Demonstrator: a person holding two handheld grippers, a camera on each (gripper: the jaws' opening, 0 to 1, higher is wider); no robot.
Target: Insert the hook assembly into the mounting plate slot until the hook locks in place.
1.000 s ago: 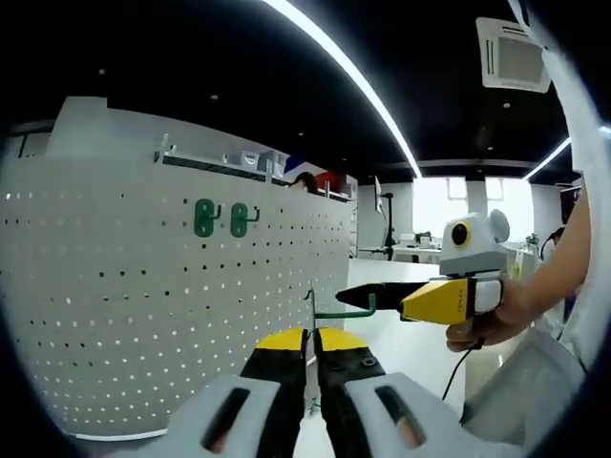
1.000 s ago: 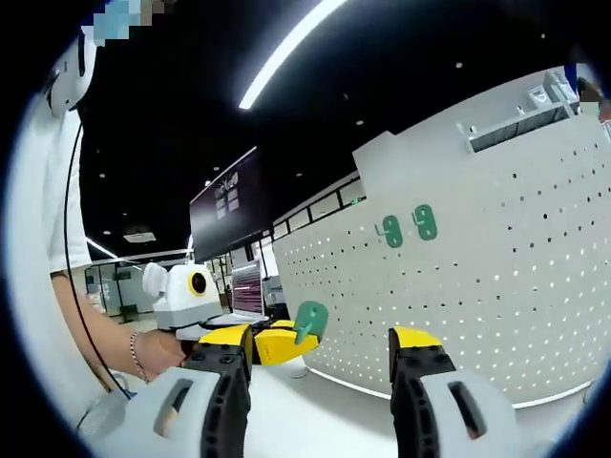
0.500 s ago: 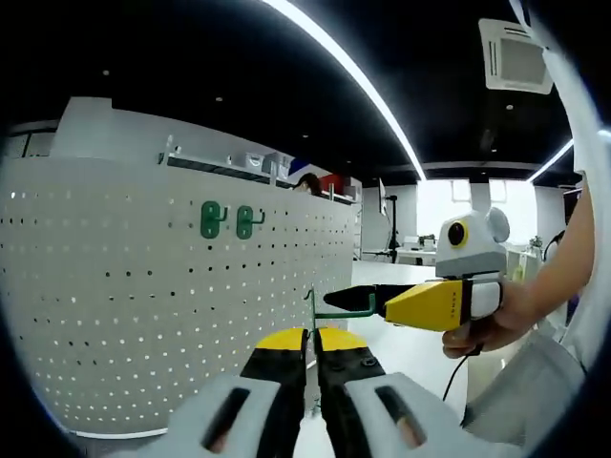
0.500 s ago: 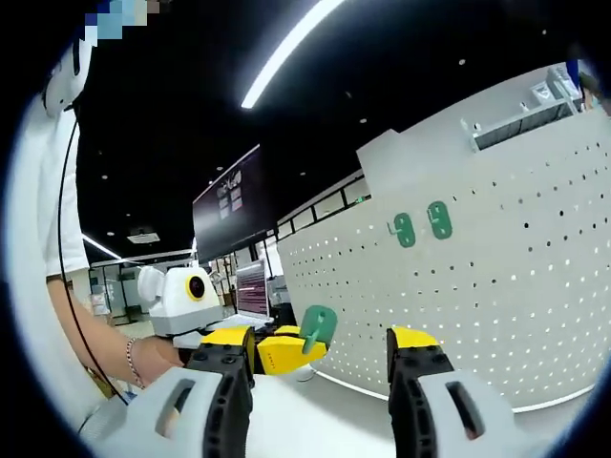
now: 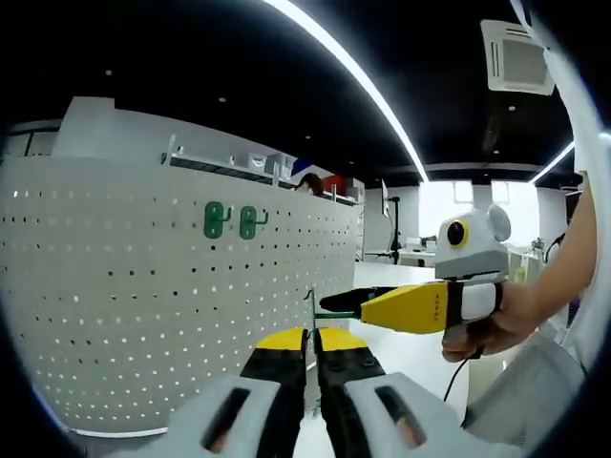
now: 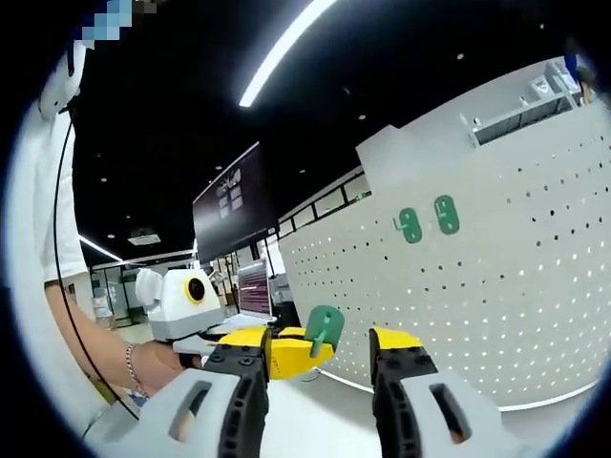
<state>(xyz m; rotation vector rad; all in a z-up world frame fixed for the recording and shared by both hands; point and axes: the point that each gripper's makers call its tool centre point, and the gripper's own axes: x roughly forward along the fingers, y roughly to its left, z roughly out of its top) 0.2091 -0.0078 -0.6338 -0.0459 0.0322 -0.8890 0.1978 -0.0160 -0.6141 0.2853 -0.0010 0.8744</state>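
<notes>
your left gripper (image 5: 311, 355) has its jaws pressed together on the green hook assembly (image 5: 329, 310). your right gripper (image 6: 318, 355) stands with jaws spread, its tips at the hook's wire end. two green hooks (image 5: 230, 220) already hang on the white pegboard (image 5: 143, 324) beyond.

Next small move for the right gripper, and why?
Probably close the right gripper on the green hook: its jaws stand open either side of the hook, which the left gripper holds clamped, apart from the pegboard.
</notes>
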